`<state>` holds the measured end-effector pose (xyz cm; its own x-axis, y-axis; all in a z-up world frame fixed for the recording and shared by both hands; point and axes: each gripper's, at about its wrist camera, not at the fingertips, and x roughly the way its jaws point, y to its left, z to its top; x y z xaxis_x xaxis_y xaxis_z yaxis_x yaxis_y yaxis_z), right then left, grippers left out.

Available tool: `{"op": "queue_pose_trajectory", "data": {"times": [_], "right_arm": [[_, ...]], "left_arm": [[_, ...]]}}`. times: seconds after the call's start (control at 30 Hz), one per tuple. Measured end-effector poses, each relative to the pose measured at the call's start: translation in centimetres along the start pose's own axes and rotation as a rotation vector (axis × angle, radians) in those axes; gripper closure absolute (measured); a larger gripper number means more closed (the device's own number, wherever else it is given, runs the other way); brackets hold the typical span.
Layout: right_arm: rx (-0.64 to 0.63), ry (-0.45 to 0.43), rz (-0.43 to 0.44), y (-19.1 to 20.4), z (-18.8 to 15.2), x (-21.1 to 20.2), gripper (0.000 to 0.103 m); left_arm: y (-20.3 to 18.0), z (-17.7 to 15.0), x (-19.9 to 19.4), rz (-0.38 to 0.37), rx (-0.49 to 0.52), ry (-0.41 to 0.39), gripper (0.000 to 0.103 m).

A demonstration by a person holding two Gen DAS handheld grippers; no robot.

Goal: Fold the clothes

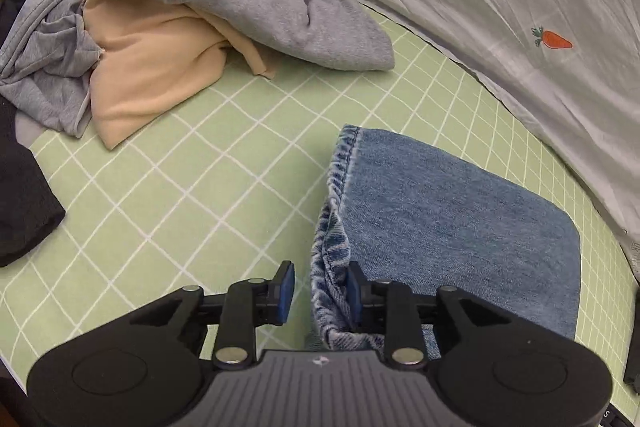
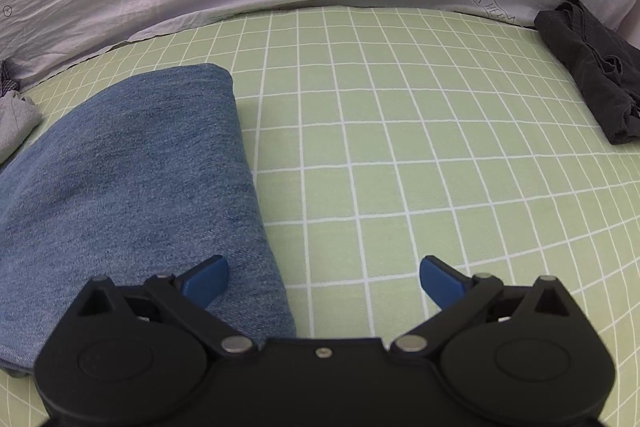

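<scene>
Folded blue jeans (image 1: 448, 219) lie on the green checked sheet (image 1: 192, 195). My left gripper (image 1: 320, 291) is open at the jeans' near left edge; its right pad sits against the layered hem, its left pad over the sheet. In the right wrist view the jeans (image 2: 132, 179) lie at the left. My right gripper (image 2: 324, 279) is wide open and empty at their right edge; its left fingertip (image 2: 208, 277) hovers over the denim, the right one over bare sheet.
A heap of grey and cream clothes (image 1: 160, 27) lies at the far left. A dark garment (image 1: 24, 203) lies at the left edge. A white carrot-print sheet (image 1: 520, 7) hangs behind. A folded dark garment (image 2: 592, 67) lies at the far right.
</scene>
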<state>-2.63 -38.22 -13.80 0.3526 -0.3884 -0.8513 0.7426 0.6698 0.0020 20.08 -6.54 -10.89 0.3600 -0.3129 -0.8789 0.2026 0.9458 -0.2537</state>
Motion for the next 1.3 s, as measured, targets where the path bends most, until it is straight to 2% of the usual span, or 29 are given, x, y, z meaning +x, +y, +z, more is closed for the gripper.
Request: {"op": "queue_pose_trajectory", "data": {"times": [0.03,0.1,0.17,0.2,0.27,0.4,0.57,0.67,0.73,0.8,0.87,0.93,1.3], "right_arm": [[-0.011,0.0,0.003,0.2,0.0,0.0,0.0],[-0.049,0.006,0.005,1.0,0.1,0.1,0.0],[-0.078,0.005,0.004,1.8,0.2,0.4,0.0],[-0.09,0.004,0.006,2.2,0.3,0.5,0.0],[-0.111,0.004,0.01,2.7,0.6,0.8,0.0],[-0.146,0.007,0.031,3.6,1.1,1.4,0.0],[-0.157,0.019,0.057,3.9,2.2,2.3,0.0],[-0.16,0.027,0.06,4.0,2.6,2.7,0.0],[-0.155,0.037,0.07,4.2,2.7,3.2,0.0],[-0.141,0.05,0.085,4.2,2.9,3.8,0.0],[-0.132,0.062,0.099,4.3,3.0,4.3,0.0],[-0.131,0.061,0.116,4.4,3.3,4.6,0.0],[-0.127,0.115,0.193,5.3,4.5,6.9,0.0]], "left_arm": [[-0.4,0.2,-0.1,0.01,0.038,0.001,0.056],[-1.9,0.3,0.4,0.053,0.179,0.033,0.027],[-3.3,0.0,0.9,0.064,0.337,0.055,0.021],[-3.7,-0.1,1.2,0.059,0.386,0.051,0.019],[-4.0,0.0,1.8,0.049,0.413,0.059,0.013],[-3.8,0.8,4.1,-0.027,0.378,0.149,0.012],[-4.3,1.8,3.8,-0.037,0.436,0.159,0.011],[-3.4,3.1,2.6,-0.143,0.31,0.12,0.011],[-2.8,4.0,1.8,-0.208,0.227,0.095,0.006],[-3.0,4.0,2.7,-0.147,0.211,0.087,0.002],[-3.9,3.7,4.5,-0.014,0.318,0.129,0.002],[-4.2,2.9,6.0,0.073,0.415,0.158,0.002],[-5.1,2.8,8.7,0.014,0.396,0.194,0.0]]}}
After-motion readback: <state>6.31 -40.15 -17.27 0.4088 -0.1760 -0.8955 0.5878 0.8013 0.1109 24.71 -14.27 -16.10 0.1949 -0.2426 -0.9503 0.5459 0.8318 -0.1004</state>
